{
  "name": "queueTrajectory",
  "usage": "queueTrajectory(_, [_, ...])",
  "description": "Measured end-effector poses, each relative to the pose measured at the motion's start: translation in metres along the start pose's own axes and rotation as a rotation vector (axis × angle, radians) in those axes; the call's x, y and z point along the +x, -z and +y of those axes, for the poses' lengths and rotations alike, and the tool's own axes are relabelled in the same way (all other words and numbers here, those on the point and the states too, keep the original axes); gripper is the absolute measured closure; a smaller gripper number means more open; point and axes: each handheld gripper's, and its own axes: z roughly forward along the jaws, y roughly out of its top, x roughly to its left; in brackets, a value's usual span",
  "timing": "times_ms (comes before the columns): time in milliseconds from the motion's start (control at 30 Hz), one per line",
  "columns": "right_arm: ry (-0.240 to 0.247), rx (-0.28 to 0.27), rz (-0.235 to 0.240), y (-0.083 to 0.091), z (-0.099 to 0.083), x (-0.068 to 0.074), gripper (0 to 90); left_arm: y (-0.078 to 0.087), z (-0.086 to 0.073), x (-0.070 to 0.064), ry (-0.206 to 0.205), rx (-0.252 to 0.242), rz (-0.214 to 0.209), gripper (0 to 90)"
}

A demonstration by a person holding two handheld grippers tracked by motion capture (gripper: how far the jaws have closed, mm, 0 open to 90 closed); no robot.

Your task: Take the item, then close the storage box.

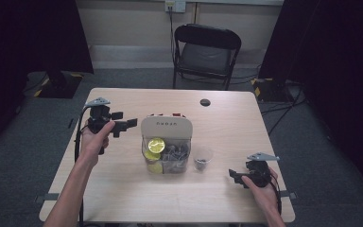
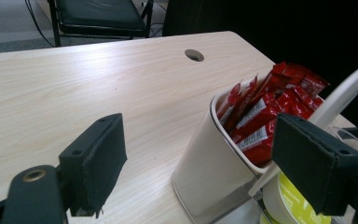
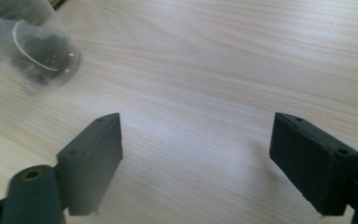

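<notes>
Light wooden rectangular table (image 1: 123, 189) takes up the centre of the high view, a black folding chair (image 1: 206, 53) behind it at top centre. A small round cable hole (image 1: 205, 102) sits in the tabletop, upper right of centre.

Mid-frame stands a cream plastic organiser caddy (image 1: 166, 126) with a clear front compartment — yellow-lidded round tubs (image 1: 156, 144) at its left, greyish wrapped bits beside them. In the left gripper view the caddy's cream back bin (image 2: 209, 163) is packed with red sachets (image 2: 270, 109), right of centre.

Just right of the caddy, a small clear plastic cup (image 1: 203, 159) with dark contents stands upright; in the right gripper view the cup (image 3: 39, 51) is at upper left.

Left gripper (image 1: 123, 125), mid-left of the high view, held above the table and pointing at the caddy — jaws spread wide, nothing between them, not touching the caddy.

Right gripper (image 1: 233, 175), lower right, low over bare wood, well apart from the cup — jaws likewise wide apart and empty.
</notes>
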Motion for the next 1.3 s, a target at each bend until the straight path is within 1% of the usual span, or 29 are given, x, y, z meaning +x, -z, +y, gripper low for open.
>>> queueTrajectory(100, [0.002,-0.002,-0.01,-0.001,-0.002,-0.001,15.5,-0.003,0.001,0.001,0.001,0.001,0.003,17.5])
queueTrajectory(133, [0.008,0.009,-0.016,-0.003,-0.003,0.0,15.4,-0.005,0.001,0.001,0.001,0.0,0.009,17.5])
queueTrajectory(233, [0.016,0.011,-0.02,-0.004,-0.003,0.001,15.4,-0.009,0.002,-0.001,-0.003,-0.008,0.006,17.5])
queueTrajectory(300, [0.024,0.029,-0.034,-0.007,-0.005,0.002,15.2,-0.013,0.002,-0.002,0.002,-0.016,0.01,17.4])
queueTrajectory(333, [0.024,0.029,-0.034,-0.007,-0.005,0.002,15.2,-0.013,0.002,-0.002,0.002,-0.016,0.01,17.4])
queueTrajectory(367, [0.036,0.033,-0.044,-0.008,-0.005,0.003,15.1,-0.017,0.001,-0.002,0.0,-0.009,0.006,17.5])
queueTrajectory(400, [0.039,0.033,-0.048,-0.008,-0.005,0.003,15.0,-0.019,0.001,-0.003,0.006,-0.006,-0.003,17.4])
queueTrajectory(433, [0.039,0.033,-0.048,-0.008,-0.005,0.003,15.0,-0.019,0.001,-0.003,0.006,-0.006,-0.003,17.4])
queueTrajectory(467, [0.053,0.033,-0.06,-0.009,-0.006,0.005,15.0,-0.02,0.0,-0.002,0.009,-0.002,-0.01,17.4])
queueTrajectory(500, [0.068,0.033,-0.07,-0.01,-0.006,0.006,14.3,-0.021,-0.001,-0.001,0.021,-0.007,-0.016,17.3])
queueTrajectory(600, [0.067,0.027,-0.075,-0.011,-0.007,0.007,13.5,-0.022,-0.001,0.001,0.018,-0.004,-0.017,17.3])
queueTrajectory(667, [0.068,0.021,-0.077,-0.012,-0.007,0.006,12.5,-0.023,-0.002,0.0,0.026,-0.004,-0.023,18.0])
queueTrajectory(700, [0.068,0.021,-0.077,-0.012,-0.007,0.006,12.5,-0.023,-0.003,0.0,0.026,-0.005,-0.029,18.0])
queueTrajectory(733, [0.066,0.006,-0.079,-0.013,-0.008,0.006,11.6,-0.022,-0.002,-0.002,0.018,-0.002,-0.024,19.5])
queueTrajectory(767, [0.066,0.006,-0.079,-0.013,-0.008,0.006,11.6,-0.022,-0.002,-0.002,0.018,-0.002,-0.024,19.6])
queueTrajectory(800, [0.062,-0.007,-0.082,-0.014,-0.009,0.007,11.4,-0.021,-0.002,-0.002,0.02,-0.008,-0.029,19.6])
queueTrajectory(867, [0.062,-0.01,-0.082,-0.014,-0.009,0.007,11.4,-0.019,-0.002,-0.004,0.016,-0.013,-0.034,19.6])
queueTrajectory(900, [0.06,-0.02,-0.083,-0.014,-0.01,0.007,11.3,-0.018,-0.002,-0.005,0.019,-0.016,-0.048,19.6])
queueTrajectory(933, [0.059,-0.027,-0.088,-0.014,-0.011,0.007,11.3,-0.018,-0.002,-0.005,0.019,-0.016,-0.048,19.6])
queueTrajectory(967, [0.059,-0.027,-0.088,-0.014,-0.011,0.007,11.3,-0.017,-0.002,-0.006,0.027,-0.02,-0.064,19.6])
queueTrajectory(1000, [0.058,-0.028,-0.088,-0.015,-0.01,0.007,11.4,-0.017,-0.001,-0.008,0.018,-0.015,-0.062,19.6])
queueTrajectory(1133, [0.061,-0.029,-0.087,-0.015,-0.01,0.007,11.4,-0.016,-0.001,-0.009,0.018,-0.016,-0.061,19.5])
queueTrajectory(1300, [0.062,-0.03,-0.086,-0.015,-0.01,0.007,11.4,-0.013,0.0,-0.012,0.014,-0.023,-0.051,19.4])
